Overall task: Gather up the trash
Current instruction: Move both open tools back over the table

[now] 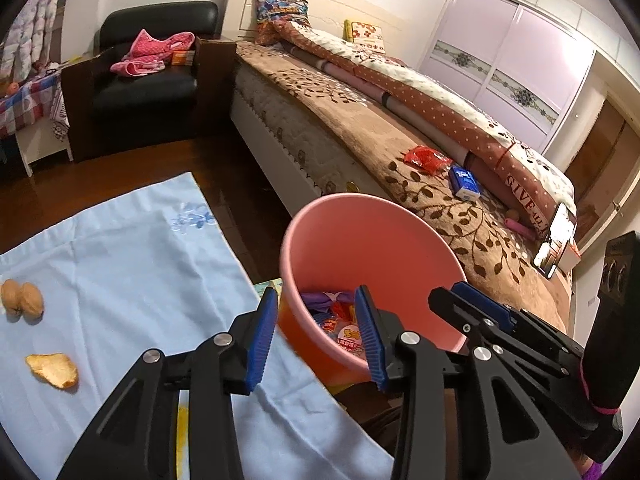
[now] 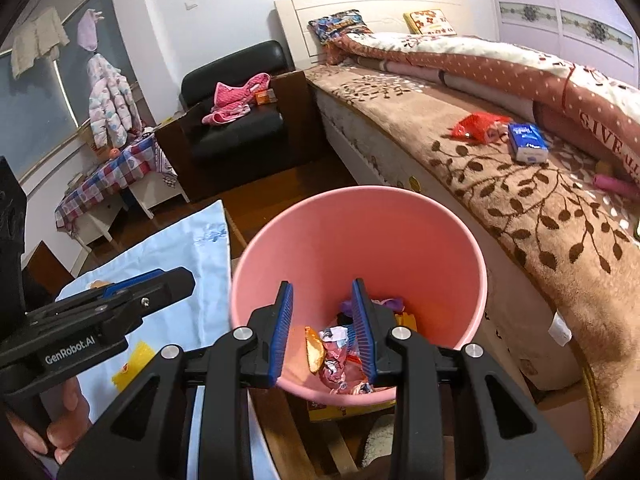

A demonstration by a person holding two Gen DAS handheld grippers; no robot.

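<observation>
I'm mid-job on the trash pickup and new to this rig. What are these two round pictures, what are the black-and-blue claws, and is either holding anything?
Each picture comes from a fisheye camera riding on a handheld gripper, looking forward along its two blue-padded fingers. No robot arm: a person carries one gripper per hand. In the left wrist view, the left gripper is open and empty beside the pink bin. On the light blue cloth lie a piece of peel and two nut shell halves. In the right wrist view, the right gripper is open and empty over the bin, which already holds wrappers. On the bed are a red wrapper and a blue tissue pack.
</observation>
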